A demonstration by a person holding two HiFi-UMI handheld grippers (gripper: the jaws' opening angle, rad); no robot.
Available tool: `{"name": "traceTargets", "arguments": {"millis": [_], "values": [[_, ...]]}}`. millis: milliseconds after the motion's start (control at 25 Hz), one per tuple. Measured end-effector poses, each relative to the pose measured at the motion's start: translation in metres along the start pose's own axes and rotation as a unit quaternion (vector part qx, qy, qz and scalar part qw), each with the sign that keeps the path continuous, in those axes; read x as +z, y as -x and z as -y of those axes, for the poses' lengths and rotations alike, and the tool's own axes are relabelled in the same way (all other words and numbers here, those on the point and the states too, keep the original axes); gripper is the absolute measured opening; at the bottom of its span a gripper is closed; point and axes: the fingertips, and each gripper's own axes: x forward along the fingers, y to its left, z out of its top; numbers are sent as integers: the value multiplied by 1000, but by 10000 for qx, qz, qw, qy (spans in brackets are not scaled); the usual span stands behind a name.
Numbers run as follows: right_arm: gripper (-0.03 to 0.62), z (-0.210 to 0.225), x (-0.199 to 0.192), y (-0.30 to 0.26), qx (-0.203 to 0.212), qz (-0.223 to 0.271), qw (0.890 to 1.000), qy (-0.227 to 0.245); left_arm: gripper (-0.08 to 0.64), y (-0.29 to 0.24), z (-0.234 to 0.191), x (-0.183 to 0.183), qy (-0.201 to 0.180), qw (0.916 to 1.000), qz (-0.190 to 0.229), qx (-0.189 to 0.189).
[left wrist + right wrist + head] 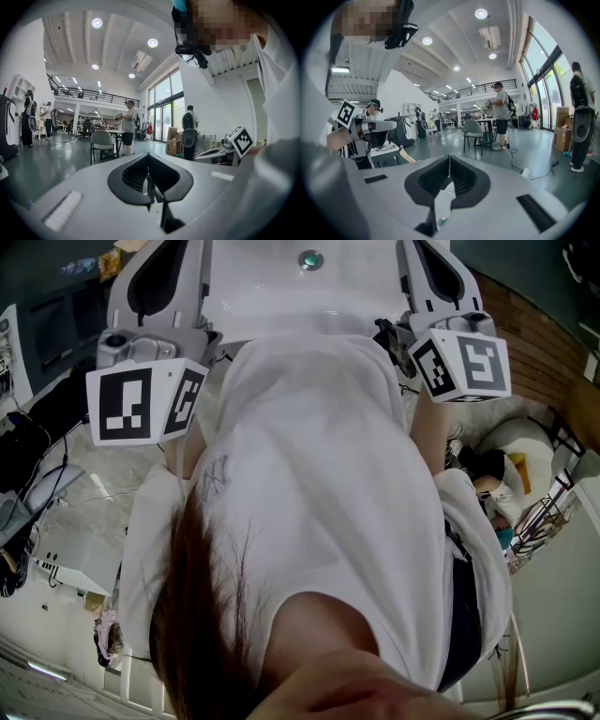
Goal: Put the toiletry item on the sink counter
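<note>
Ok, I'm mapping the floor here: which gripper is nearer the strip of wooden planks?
Right. The right gripper is held on the side where the wooden planks run. The left gripper is across the person, away from them.

Grey right gripper (449, 161) looks out over a glossy grey-green floor (534, 154).
Its black ribbed fingers (433, 177) are pressed together, nothing between them; a grey-green chair (472, 128) stands well beyond.

wear: white T-shirt (319, 474) | left gripper (150, 176), right gripper (449, 178): grey, black ribbed jaws | cubes (141, 404): black-white markers
</note>
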Motion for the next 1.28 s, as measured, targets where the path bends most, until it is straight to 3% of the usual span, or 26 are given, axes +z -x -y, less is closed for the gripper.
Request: {"name": "traceTargets", "arguments": {"millis": [1280], "values": [[10, -2, 2, 4, 77, -28, 10000, 50, 9, 5, 2, 8, 58, 10000, 32, -32]]}}
